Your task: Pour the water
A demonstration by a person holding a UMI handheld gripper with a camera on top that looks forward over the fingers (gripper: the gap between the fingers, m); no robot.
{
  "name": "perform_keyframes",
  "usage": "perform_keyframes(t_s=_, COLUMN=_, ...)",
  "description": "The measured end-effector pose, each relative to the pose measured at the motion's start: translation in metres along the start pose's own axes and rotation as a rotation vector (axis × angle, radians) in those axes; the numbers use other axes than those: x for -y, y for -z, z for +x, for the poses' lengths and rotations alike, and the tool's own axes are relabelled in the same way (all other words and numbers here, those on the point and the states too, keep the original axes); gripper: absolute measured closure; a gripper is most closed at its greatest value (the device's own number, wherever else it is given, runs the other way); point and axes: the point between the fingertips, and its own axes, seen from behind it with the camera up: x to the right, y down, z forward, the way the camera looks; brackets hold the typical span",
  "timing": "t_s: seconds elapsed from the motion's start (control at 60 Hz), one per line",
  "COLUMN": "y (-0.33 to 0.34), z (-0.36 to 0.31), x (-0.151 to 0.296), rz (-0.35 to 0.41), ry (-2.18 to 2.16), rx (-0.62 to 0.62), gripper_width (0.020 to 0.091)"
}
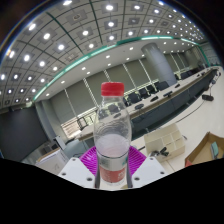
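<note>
A clear plastic water bottle [112, 135] with a red cap [112, 89] and a red label band low on its body stands upright between my fingers, lifted well above the tables. Water fills only its lower part. My gripper [112, 160] is shut on the bottle, with the magenta pads [90, 158] pressed against both of its sides. The bottle's base is hidden behind the gripper body.
A large meeting room stretches beyond the bottle, with long white tables [185, 100], dark chairs and a ceiling of round lights. A translucent plastic cup [172, 146] stands lower right, and a brown cardboard box [205, 150] lies beside it.
</note>
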Motion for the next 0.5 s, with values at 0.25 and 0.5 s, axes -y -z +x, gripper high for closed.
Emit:
perform_keyframes(t_s=0.25, y=-0.012, z=0.133, x=-0.041, rz=-0.09, ry=0.47, rx=-0.169, gripper_width=0.0744)
perform_keyframes(t_s=0.5, y=-0.012, z=0.197, x=-0.124, rz=-0.237, ry=0.483, rx=-0.162, gripper_width=0.0743)
